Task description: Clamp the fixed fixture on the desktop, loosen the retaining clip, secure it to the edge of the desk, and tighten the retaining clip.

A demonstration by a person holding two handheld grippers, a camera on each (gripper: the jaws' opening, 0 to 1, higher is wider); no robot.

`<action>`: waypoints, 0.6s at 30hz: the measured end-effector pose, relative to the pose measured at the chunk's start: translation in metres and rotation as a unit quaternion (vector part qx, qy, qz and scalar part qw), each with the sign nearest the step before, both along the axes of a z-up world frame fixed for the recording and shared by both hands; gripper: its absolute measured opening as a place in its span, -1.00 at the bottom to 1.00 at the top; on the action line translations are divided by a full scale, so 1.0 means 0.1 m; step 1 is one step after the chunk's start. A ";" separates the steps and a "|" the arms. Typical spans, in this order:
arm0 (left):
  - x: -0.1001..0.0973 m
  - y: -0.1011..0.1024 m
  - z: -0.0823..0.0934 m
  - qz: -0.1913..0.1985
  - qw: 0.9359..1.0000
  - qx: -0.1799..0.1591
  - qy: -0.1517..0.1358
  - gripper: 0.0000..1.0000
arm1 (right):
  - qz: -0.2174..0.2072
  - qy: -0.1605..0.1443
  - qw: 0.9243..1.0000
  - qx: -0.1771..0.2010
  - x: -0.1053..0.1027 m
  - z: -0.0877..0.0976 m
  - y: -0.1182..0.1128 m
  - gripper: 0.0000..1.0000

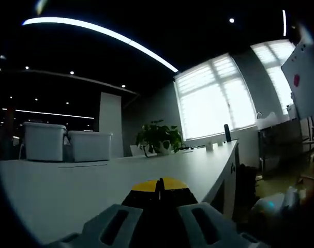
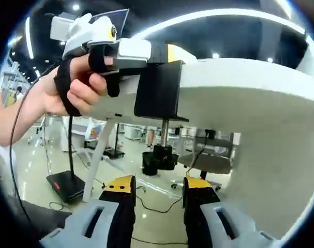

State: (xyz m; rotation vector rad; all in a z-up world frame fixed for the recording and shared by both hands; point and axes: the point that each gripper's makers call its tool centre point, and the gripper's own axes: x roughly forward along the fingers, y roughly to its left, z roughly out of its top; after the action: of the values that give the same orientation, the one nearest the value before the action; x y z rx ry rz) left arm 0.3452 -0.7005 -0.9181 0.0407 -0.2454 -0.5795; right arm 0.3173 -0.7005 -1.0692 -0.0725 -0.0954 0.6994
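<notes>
Left gripper view: the left gripper [image 1: 159, 187] rests at the near edge of a white desk [image 1: 94, 175]; its yellow-tipped jaws are pressed together with no gap showing, so it looks clenched; what sits between them can't be seen here. Beyond the jaws, far across the desk, stand a potted plant [image 1: 158, 137] and two white bins [image 1: 66, 140]; bright windows [image 1: 213, 98] lie to the right.

Right gripper view: the camera looks up from below desk level. The right gripper [image 2: 159, 188] hangs under the desk edge [image 2: 239, 88], jaws parted and holding nothing. Straight ahead and just above the jaws is the black clamp fixture [image 2: 158, 90], a C-shaped bracket hooked over the desk edge; its threaded rod [image 2: 165, 132] runs down to a black knob, the retaining clip [image 2: 159, 157], which sits between and just beyond the two jaw tips. The rod's long axis points toward the gripper, roughly upright to the desk. Up and left, a hand [image 2: 76, 88] holds the left gripper's handle; that gripper's jaws close on the fixture's top part at desk level.

Judgement: the fixture seems already seated on the edge; tightening the knob looks like the step in hand. The right gripper is nearer the knob, needs to advance a bit and close around it; risk: slipping off the small knob.
</notes>
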 end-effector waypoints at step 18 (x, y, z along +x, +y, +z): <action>0.00 0.00 0.01 0.009 1.000 0.016 -0.014 -0.98 | -0.195 -0.047 0.980 0.001 0.20 0.29 0.10 -0.30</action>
State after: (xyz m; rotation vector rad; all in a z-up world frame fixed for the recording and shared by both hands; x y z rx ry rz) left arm 0.3450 -0.7007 -0.9170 0.0823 -0.2617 -0.5649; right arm 0.3373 -0.6904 -1.0400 -0.1198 -0.1679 0.3040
